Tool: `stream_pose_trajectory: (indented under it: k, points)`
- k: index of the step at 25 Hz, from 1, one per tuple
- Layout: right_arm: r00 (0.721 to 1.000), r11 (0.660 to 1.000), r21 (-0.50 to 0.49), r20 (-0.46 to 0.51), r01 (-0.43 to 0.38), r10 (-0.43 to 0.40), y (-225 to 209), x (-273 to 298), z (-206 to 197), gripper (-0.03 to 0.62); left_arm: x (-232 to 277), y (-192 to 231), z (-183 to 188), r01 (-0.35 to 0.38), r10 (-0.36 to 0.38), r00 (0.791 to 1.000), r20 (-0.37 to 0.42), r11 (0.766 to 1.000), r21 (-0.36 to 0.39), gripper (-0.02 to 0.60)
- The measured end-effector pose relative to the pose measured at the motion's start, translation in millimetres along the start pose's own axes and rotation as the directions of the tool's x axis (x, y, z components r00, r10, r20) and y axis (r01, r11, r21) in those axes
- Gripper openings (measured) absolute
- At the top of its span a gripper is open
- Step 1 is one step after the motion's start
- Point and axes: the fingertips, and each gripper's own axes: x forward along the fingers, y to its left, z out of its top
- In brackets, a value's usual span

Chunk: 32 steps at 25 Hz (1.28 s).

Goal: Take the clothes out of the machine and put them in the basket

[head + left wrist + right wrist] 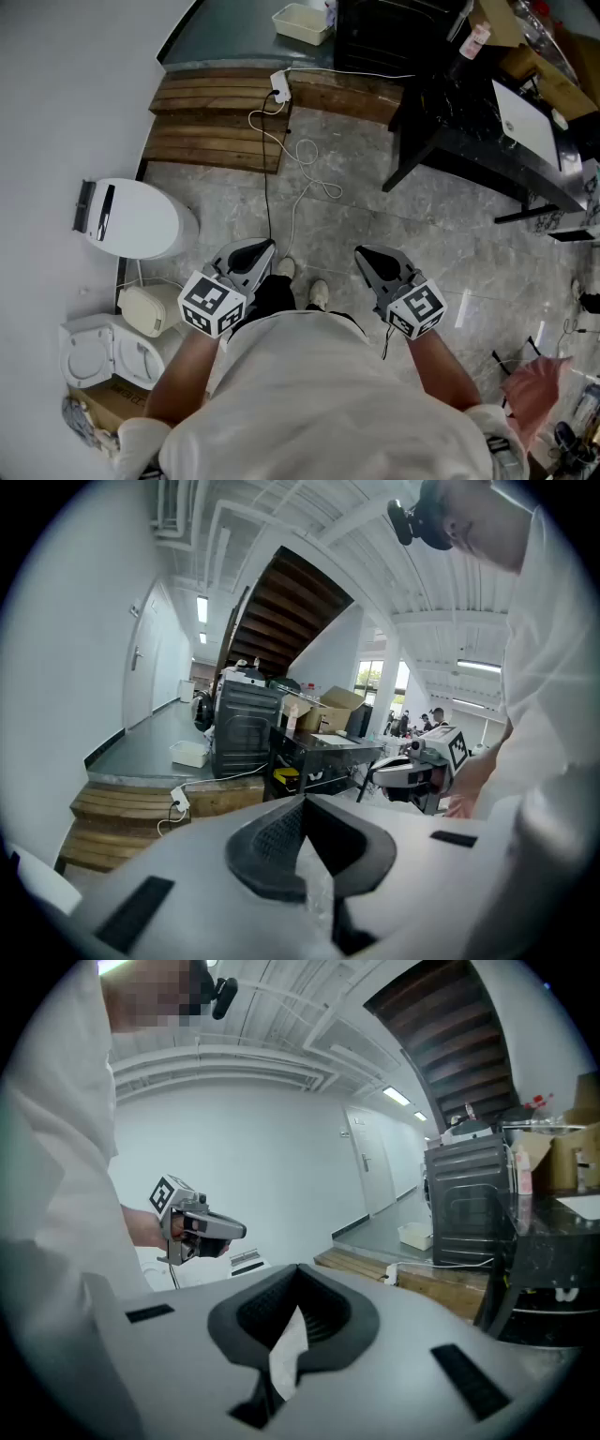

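Note:
I stand on a grey stone floor with a gripper in each hand. My left gripper (pixel 265 247) and my right gripper (pixel 364 253) are held side by side at waist height, both shut with nothing between the jaws. In the left gripper view its jaws (pixel 302 803) meet, and in the right gripper view so do the right jaws (pixel 298 1274). A dark front-loading machine (pixel 246 728) stands on the raised platform ahead, well away from both grippers. A small white basket (pixel 300 23) sits on the platform to its left. No clothes are in sight.
Wooden steps (pixel 220 117) lead up to the platform, with a power strip and loose cables (pixel 279 89) trailing over the floor. A black table (pixel 487 131) with boxes stands at the right. White appliances (pixel 131 217) line the left wall.

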Motion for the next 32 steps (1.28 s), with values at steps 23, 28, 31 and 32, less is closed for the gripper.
stream_pose_trajectory:
  k: [23,28,31,32]
  points:
    - [0.995,0.994,-0.049,0.007,-0.101,0.101,19.9,27.0,5.4,0.061,-17.0,9.9,11.5,-0.095,0.101,0.99,0.102,0.994,-0.06,0.103]
    - [0.996,0.994,-0.059,0.008,-0.088,0.088,16.0,55.2,12.9,0.078,-12.9,42.3,23.0,-0.096,0.103,0.988,0.113,0.993,-0.066,0.164]
    - [0.998,0.996,-0.06,0.02,-0.063,0.064,6.3,72.2,22.6,0.14,-2.1,67.0,29.9,-0.078,0.086,0.989,0.124,0.995,-0.063,0.167]
    - [0.999,0.997,-0.056,0.015,-0.051,0.052,1.4,80.1,24.1,0.14,2.0,76.8,32.7,-0.07,0.077,0.989,0.127,0.996,-0.062,0.178]
